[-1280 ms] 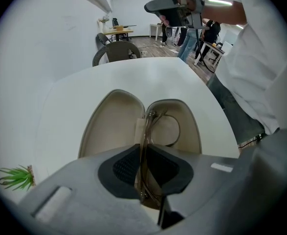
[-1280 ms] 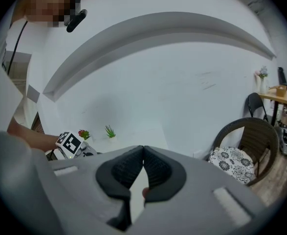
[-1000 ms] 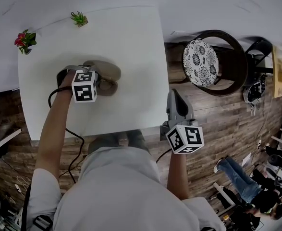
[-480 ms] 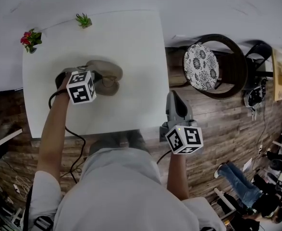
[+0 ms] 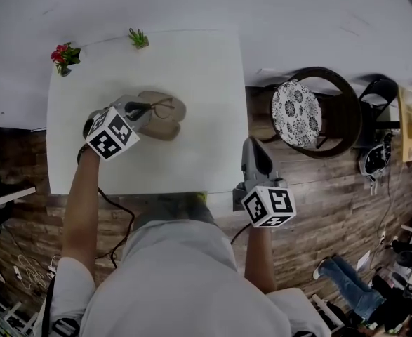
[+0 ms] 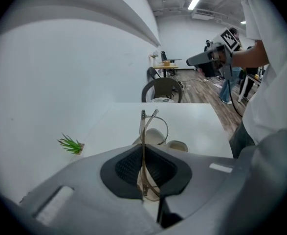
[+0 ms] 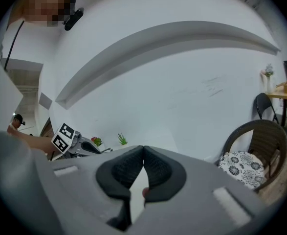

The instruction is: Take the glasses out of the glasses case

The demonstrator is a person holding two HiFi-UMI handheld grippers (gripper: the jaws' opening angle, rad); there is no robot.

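1. Right gripper (image 5: 251, 148) (idle): held well to the right of the glasses case (image 5: 165, 121), off the near right corner of the table (image 5: 198, 62). In the right gripper view its jaws are pressed together (image 7: 143, 168) with nothing between them. It takes no visible part in the task.

2. Left gripper (image 5: 144, 108): just left of the case, tilted down towards it. Its jaws have just been closing and now pinch the glasses (image 5: 165, 104) by the thin frame. The left gripper view shows the frame standing upright between the pads (image 6: 143, 168), with one lens ring (image 6: 155, 126) projecting beyond the tips.

3. Glasses: above the case, apparently free of it; the left gripper view shows the case (image 6: 175, 145) lying open on the table beyond the frame.

4. Progress (judged): opening and grasping are done, and extraction looks all but complete. What remains is to carry the glasses clear of the case and set them on the table.

5. Beyond the case: a green sprig (image 5: 138, 38) and a red flower (image 5: 64, 55) at the table's far edge.
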